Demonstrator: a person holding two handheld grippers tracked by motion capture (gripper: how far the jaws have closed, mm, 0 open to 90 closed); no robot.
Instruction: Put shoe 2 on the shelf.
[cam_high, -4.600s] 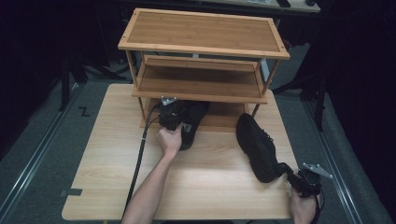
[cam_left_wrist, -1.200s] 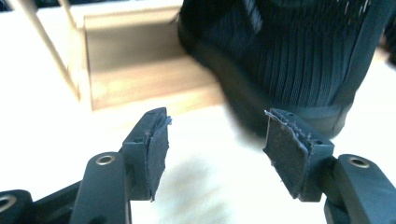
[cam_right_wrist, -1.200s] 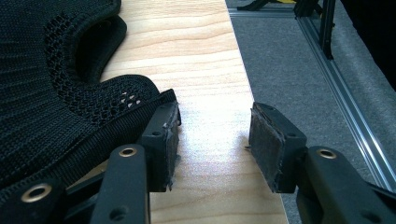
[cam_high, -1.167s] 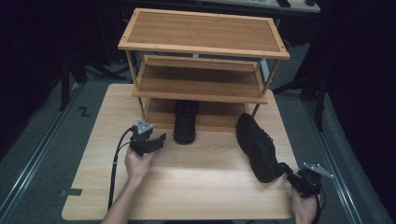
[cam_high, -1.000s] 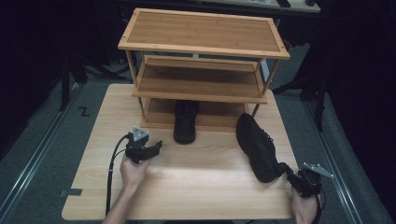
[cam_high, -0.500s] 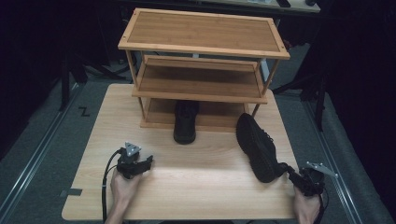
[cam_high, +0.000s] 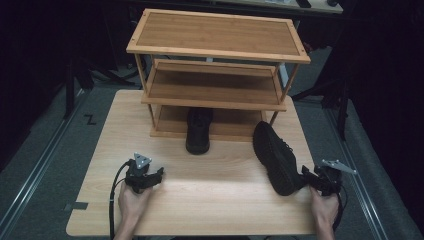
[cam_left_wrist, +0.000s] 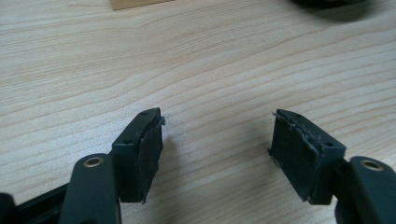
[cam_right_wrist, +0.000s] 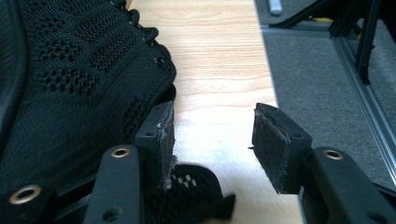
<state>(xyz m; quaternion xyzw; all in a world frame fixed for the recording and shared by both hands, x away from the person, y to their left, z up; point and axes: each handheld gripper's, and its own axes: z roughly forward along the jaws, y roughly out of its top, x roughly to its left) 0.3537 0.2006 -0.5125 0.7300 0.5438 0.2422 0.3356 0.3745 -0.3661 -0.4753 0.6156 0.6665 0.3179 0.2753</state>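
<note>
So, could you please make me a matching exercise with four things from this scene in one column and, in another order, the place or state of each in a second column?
Things
1. left hand-held gripper
2. right hand-held gripper
3. centre shoe
4. right shoe

Places or states
A. tipped on its side on the bare table top
B. jaws apart over bare wood, nothing between them
C. toe under the lowest shelf of the rack
D. jaws apart at the heel of a shoe

Pairs: 1-B, 2-D, 3-C, 4-A
</note>
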